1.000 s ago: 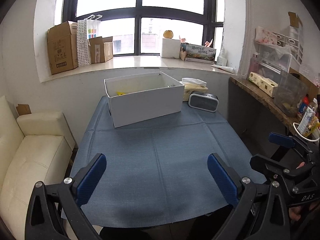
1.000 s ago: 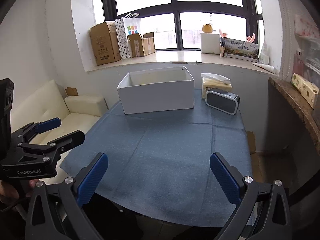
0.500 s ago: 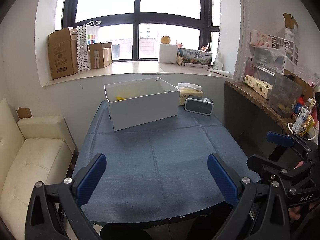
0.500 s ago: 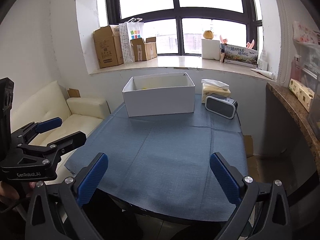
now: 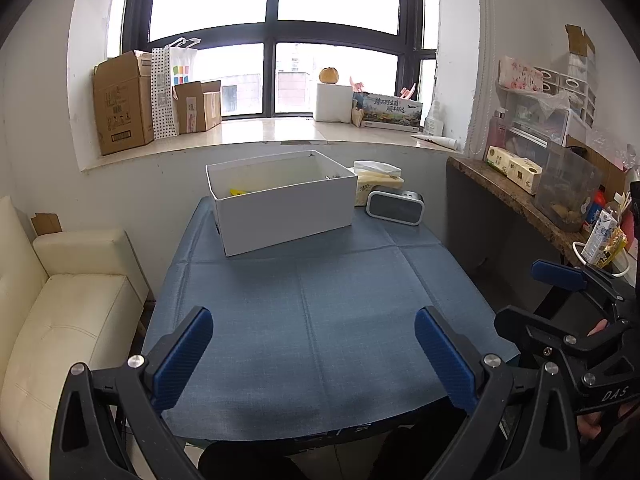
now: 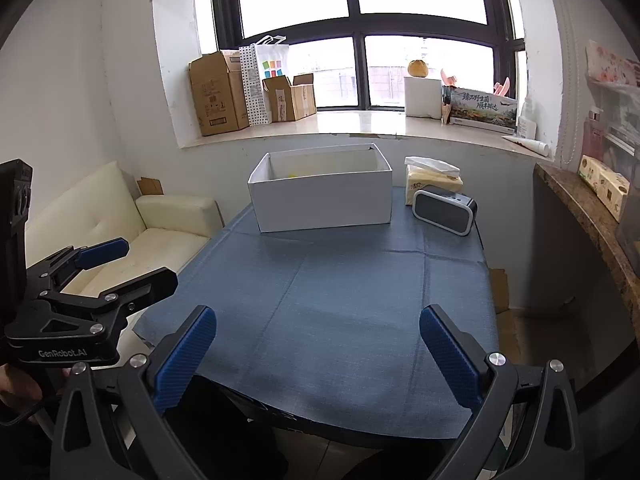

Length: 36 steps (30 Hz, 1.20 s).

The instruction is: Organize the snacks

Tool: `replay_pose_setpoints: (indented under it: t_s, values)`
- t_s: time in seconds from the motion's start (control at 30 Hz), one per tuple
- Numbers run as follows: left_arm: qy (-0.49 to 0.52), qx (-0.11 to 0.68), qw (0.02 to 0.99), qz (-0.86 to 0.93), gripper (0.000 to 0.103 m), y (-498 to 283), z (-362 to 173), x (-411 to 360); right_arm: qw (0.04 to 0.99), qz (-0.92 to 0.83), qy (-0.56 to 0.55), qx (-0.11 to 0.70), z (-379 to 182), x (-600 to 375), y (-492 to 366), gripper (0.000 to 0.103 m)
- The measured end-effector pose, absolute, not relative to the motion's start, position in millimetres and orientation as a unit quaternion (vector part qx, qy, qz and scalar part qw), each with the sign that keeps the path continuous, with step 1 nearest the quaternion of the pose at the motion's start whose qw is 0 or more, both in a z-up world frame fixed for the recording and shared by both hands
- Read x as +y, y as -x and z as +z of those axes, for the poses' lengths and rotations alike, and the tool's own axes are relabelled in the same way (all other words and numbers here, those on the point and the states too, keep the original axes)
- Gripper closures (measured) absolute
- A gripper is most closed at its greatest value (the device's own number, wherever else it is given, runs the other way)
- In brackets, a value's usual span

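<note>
A white open box (image 5: 280, 204) stands at the far end of the blue-clothed table (image 5: 320, 320); it also shows in the right wrist view (image 6: 324, 200). A yellow snack packet (image 5: 239, 192) lies inside it at the left. My left gripper (image 5: 316, 356) is open and empty, held over the table's near edge. My right gripper (image 6: 320, 356) is open and empty, also at the near edge. Each gripper shows in the other's view, the right one (image 5: 568, 304) and the left one (image 6: 104, 276).
A tissue pack (image 5: 376, 180) and a small grey speaker (image 5: 394, 206) sit right of the box. A cream sofa (image 5: 60, 300) is on the left. A stone shelf (image 5: 520, 196) with boxes and cartons runs along the right. Cardboard boxes (image 5: 124, 100) stand on the windowsill.
Both grippers have pulled back and risen from the table, so the box looks smaller and farther. Both stay open and empty.
</note>
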<state>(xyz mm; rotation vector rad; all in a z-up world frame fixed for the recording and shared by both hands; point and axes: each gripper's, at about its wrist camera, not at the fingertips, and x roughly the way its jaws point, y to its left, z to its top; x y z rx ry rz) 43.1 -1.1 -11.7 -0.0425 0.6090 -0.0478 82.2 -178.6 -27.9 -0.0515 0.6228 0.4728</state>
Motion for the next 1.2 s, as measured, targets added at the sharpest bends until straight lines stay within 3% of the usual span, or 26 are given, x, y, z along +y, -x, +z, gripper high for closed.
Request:
replay_pose_setpoints:
  t_s: [1.2]
  values:
    - [0.019,0.296,0.955,-0.026,0.0,-34.4,-8.0,0.7,0.923,0.237,0.026,0.301,-24.8,-176.2,-75.7,0.0]
